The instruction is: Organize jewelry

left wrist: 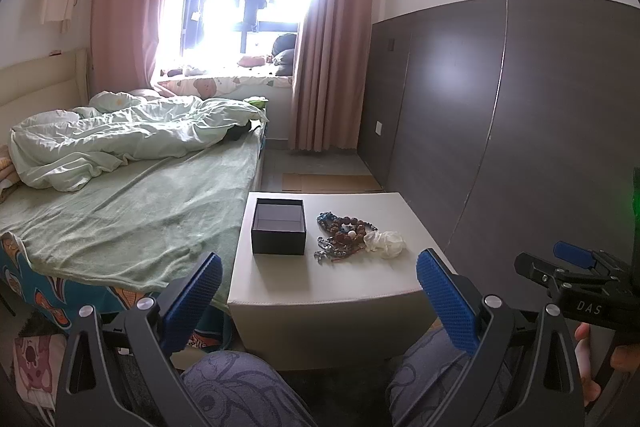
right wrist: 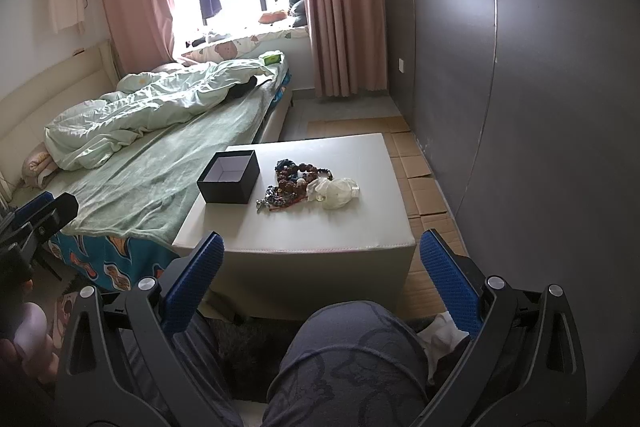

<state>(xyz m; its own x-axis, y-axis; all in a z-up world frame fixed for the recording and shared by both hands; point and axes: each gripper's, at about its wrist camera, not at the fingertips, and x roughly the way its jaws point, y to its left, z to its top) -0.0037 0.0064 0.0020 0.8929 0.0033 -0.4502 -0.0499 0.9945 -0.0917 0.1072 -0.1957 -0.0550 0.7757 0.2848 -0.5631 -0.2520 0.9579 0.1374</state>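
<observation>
Since nothing is gripped yet, the job looks unstarted: both tools hang back near the person's knees, short of the table.

Left wrist view: left gripper [left wrist: 320, 291] has its blue pads spread wide, nothing btwn them. Ahead, the white table [left wrist: 340, 283] carries an open black box [left wrist: 279, 226] on its left side, empty as far as can be seen. Just beside it to the right lies the jewelry pile [left wrist: 344, 233], a tangle of beaded strands, brown and blue, w/ a pale bead in the middle. A crumpled white pouch [left wrist: 386, 243] touches the pile's right edge. The right gripper [left wrist: 576, 259] shows at the far right edge; from here can't tell how its jaws stand.

Right wrist view: right gripper [right wrist: 320, 275] also spread wide, empty. Same layout: box [right wrist: 229, 177] left, pile [right wrist: 296, 183] centre, pouch [right wrist: 336, 193] against it. The left tool [right wrist: 40, 215] is partly visible at the left edge.

Handling, my guess: strands are light, limp and will drape and snag on each other, so lifting one prob. drags neighbours. Beads are hard and round, likely slippery under the pads; better to pinch a loose loop at the pile's near edge than a single bead. Pouch is soft and looks easy to crush; contents unknown.
</observation>
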